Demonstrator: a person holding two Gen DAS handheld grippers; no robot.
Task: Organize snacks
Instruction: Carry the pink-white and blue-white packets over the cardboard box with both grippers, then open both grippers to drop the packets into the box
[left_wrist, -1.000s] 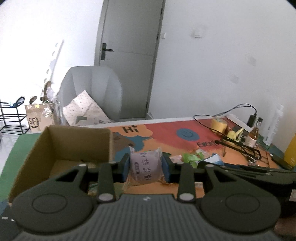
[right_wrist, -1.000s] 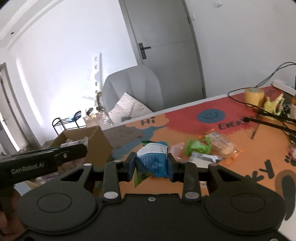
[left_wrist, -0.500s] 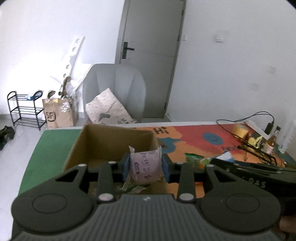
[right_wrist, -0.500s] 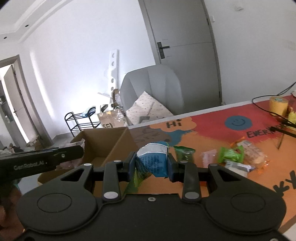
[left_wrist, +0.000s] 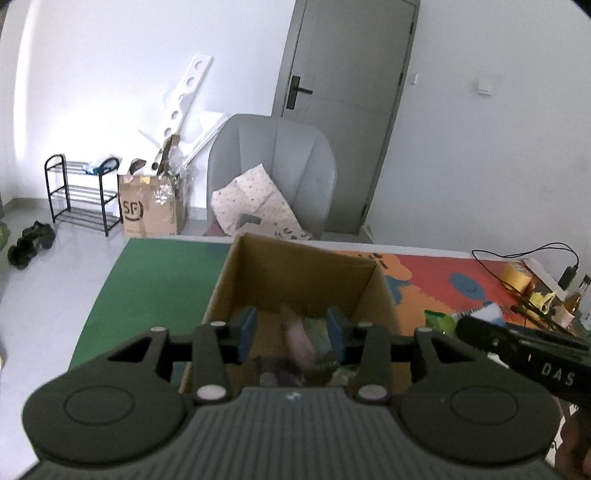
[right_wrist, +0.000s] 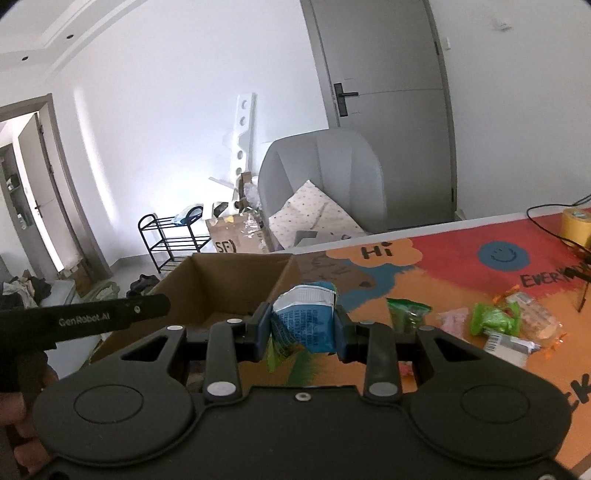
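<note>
My left gripper (left_wrist: 291, 330) hangs over the open cardboard box (left_wrist: 295, 269) with its jaws opening. A pink snack packet (left_wrist: 300, 341), blurred, drops between the blue pads into the box, and neither pad touches it. Other packets lie on the box floor. My right gripper (right_wrist: 303, 326) is shut on a blue-and-white snack packet (right_wrist: 304, 321), just right of the cardboard box (right_wrist: 229, 280) and above the colourful mat (right_wrist: 443, 273). Loose snacks lie on the mat to the right: a dark green packet (right_wrist: 408, 314), a bright green one (right_wrist: 495, 317) and a biscuit pack (right_wrist: 535, 317).
A grey chair (left_wrist: 273, 173) with a cushion stands behind the table. A yellow tape roll (right_wrist: 576, 225), cables and a small bottle (left_wrist: 574, 299) sit at the table's far right. On the floor to the left are a second carton (left_wrist: 151, 206) and a black rack (left_wrist: 77, 195).
My left gripper swung left over the box and its jaws parted, letting the pink packet fall. My right gripper moved left towards the box, still gripping the blue packet.
</note>
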